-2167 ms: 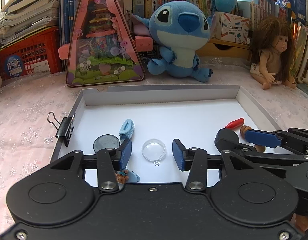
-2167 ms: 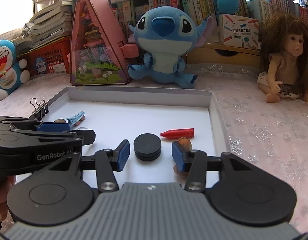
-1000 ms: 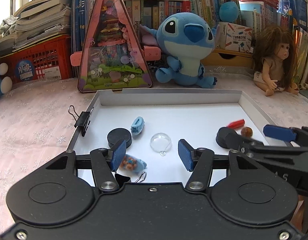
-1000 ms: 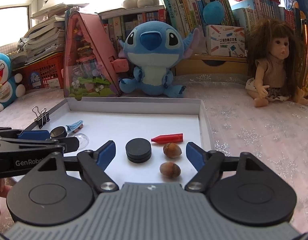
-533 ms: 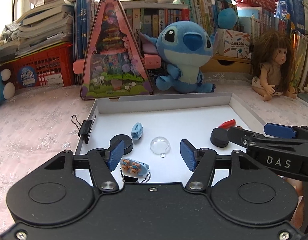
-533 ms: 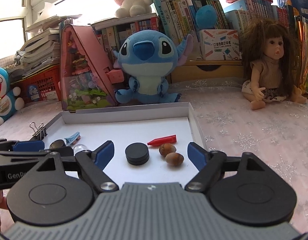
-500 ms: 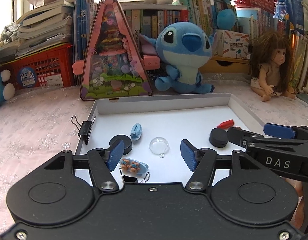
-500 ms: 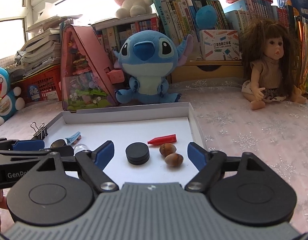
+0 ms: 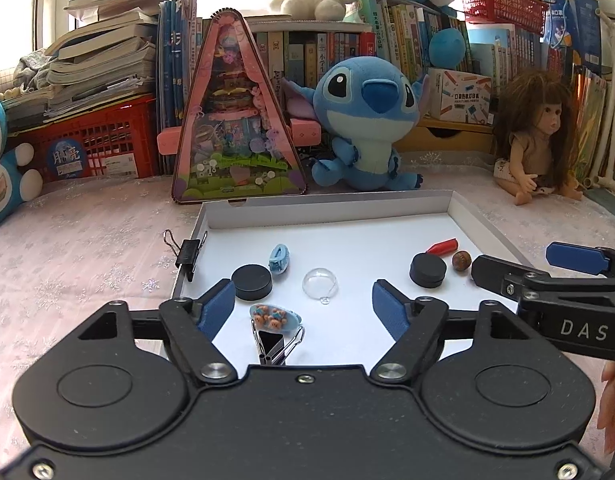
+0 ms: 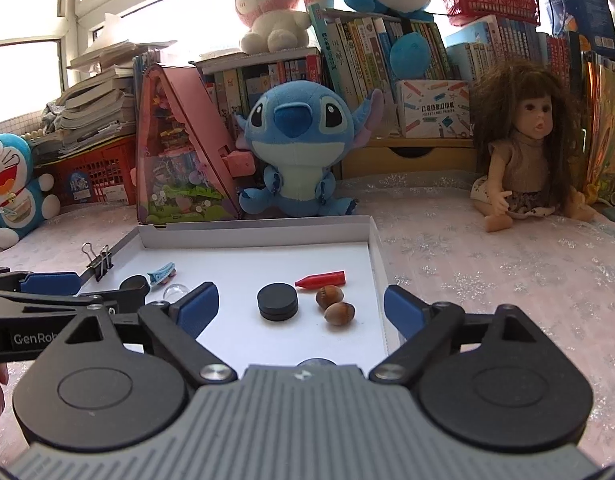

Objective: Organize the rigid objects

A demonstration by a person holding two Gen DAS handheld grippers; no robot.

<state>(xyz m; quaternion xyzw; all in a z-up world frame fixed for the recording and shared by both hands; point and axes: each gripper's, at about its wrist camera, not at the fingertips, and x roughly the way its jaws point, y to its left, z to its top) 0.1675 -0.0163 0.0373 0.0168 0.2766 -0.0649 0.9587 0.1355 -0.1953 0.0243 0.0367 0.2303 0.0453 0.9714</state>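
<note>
- The left gripper [image 9: 303, 304] with blue pads is hovering over the near edge of the shallow white cardboard tray [image 9: 327, 208]; its jaws have just been opening and are standing wide with nothing gripped.
- The right gripper [image 10: 301, 306] is likewise gaping wide, having just been opening, and is clamping nothing.
- Nearest in the tray, a black triangular binder clip [image 9: 275, 342] is lying just before a blue oval hair clip with little bears [image 9: 273, 316].
- Farther in, a black round puck [image 9: 251, 282], a clear glass dome [image 9: 320, 285] and a light-blue claw clip [image 9: 278, 258] are sitting on the left half.
- On the right half, a stacked black disc [image 10: 277, 302] is resting near two brown acorns [image 10: 333, 306] and a red crayon [image 10: 321, 280].
- Another black binder clip [image 9: 187, 254] is gripping the tray's left wall.
- Beyond the tray, a blue plush toy [image 9: 367, 124] is sitting beside a pink triangular tin [image 9: 237, 120].
</note>
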